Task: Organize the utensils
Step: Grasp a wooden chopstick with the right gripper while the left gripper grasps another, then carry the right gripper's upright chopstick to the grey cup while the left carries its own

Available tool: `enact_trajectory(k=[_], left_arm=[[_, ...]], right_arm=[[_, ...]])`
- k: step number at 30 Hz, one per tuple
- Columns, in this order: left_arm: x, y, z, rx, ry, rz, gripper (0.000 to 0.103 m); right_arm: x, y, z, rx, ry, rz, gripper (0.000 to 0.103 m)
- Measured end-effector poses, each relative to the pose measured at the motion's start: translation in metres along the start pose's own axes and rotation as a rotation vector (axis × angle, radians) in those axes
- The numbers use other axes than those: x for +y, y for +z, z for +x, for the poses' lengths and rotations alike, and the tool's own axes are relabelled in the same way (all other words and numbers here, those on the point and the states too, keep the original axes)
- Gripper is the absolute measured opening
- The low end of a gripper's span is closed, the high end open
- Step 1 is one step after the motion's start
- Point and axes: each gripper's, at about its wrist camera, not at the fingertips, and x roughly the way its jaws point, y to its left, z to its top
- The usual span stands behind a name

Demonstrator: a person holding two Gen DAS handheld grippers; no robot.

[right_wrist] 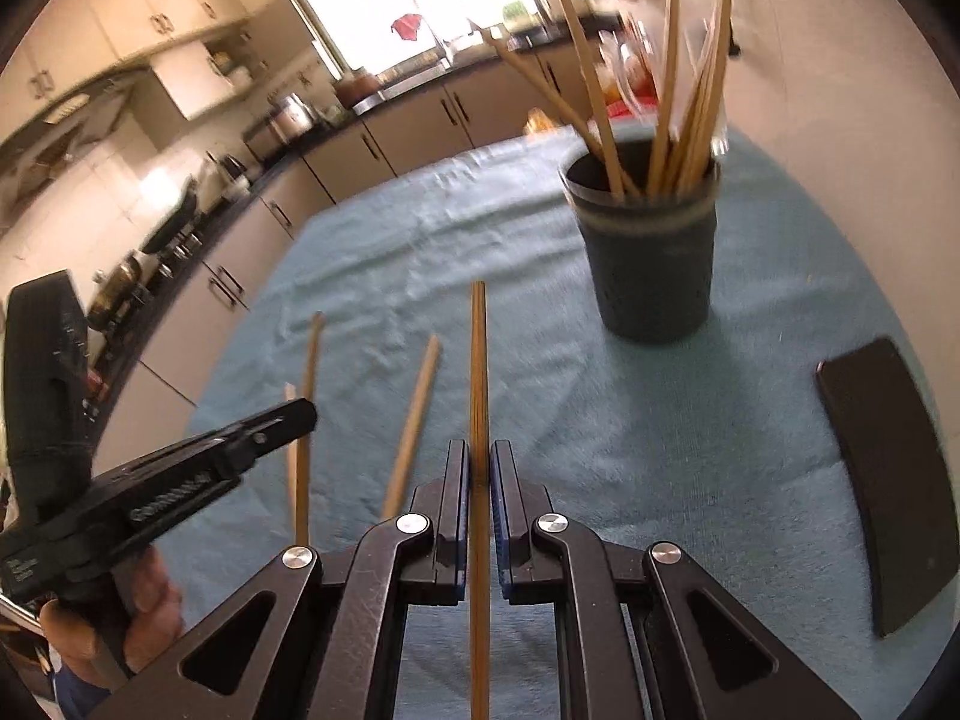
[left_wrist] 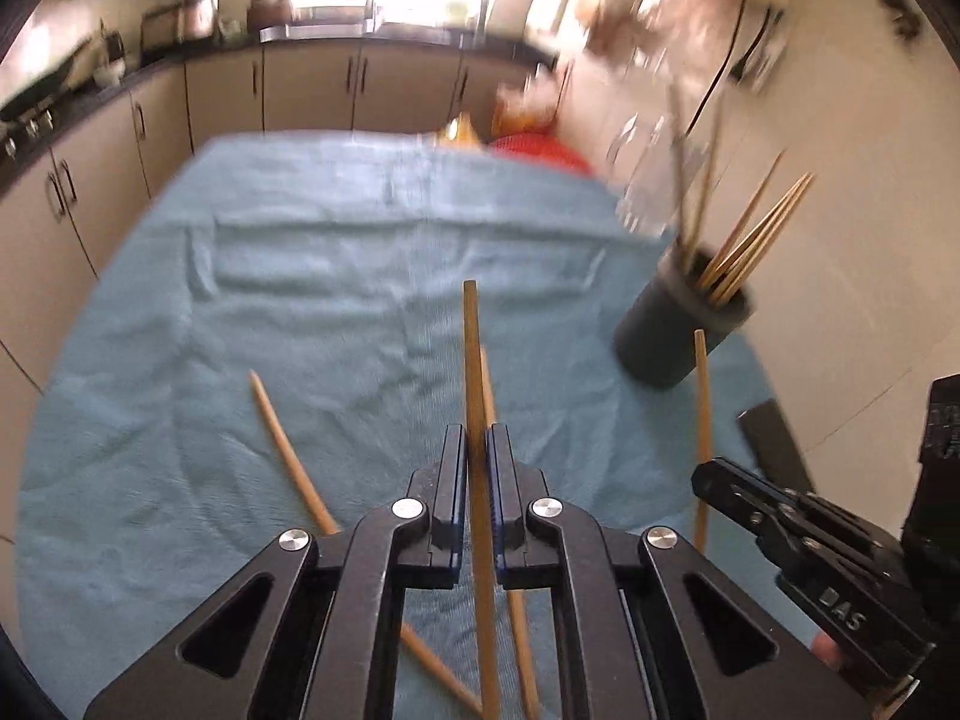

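— While both grippers were already loaded, which step were we in?

— The carry, we judged. Our left gripper [left_wrist: 475, 450] had its fingers pinched on a chopstick [left_wrist: 471, 360], and our right gripper [right_wrist: 478, 468] pinched another chopstick [right_wrist: 478, 372]. Each stick ran forward past the fingertips, lifted off the cloth [left_wrist: 300, 300].

— And the cup [right_wrist: 651, 252]?

— It stood upright on the cloth, ahead and to the right of both grippers, nearer the right one, with a bunch of sticks already fanned out of it. Loose sticks [left_wrist: 288, 450] lay on the cloth on the near side of the cup, towards the left gripper. A dark flat object [right_wrist: 888, 480] lay to the right of the cup.

— What did the next move call for?

— Swinging each stick over the cup's mouth, tipping it steeper, and finding a gap among the leaning sticks before letting go.

— How were we posed?

— Both grippers pointed forward and down, side by side. A hand [right_wrist: 108, 624] gripped the left handle.
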Motion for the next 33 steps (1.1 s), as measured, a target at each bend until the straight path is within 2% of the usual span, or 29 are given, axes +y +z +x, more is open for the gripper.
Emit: enact_trajectory(k=[4,9,13,17,26,33], left_arm=[[-0.005,-0.004,-0.038,-0.101,0.013,0.015,0.006],[-0.012,-0.016,-0.078,-0.187,0.0,0.033,0.006],[-0.013,-0.027,-0.096,-0.212,-0.008,0.037,0.006],[-0.019,-0.039,-0.111,-0.235,-0.023,0.049,0.006],[-0.027,-0.053,-0.132,-0.261,-0.028,0.056,0.006],[-0.027,-0.051,-0.142,-0.285,-0.034,0.059,0.006]], right_arm=[[0.014,-0.005,-0.028,-0.1,0.016,-0.034,0.007],[0.031,-0.018,-0.057,-0.184,0.04,-0.056,0.007],[0.042,-0.032,-0.079,-0.248,0.041,-0.083,0.007],[0.051,-0.045,-0.091,-0.27,0.035,-0.099,0.007],[0.056,-0.058,-0.114,-0.311,0.034,-0.122,0.007],[0.055,-0.054,-0.122,-0.347,0.023,-0.125,0.007]])
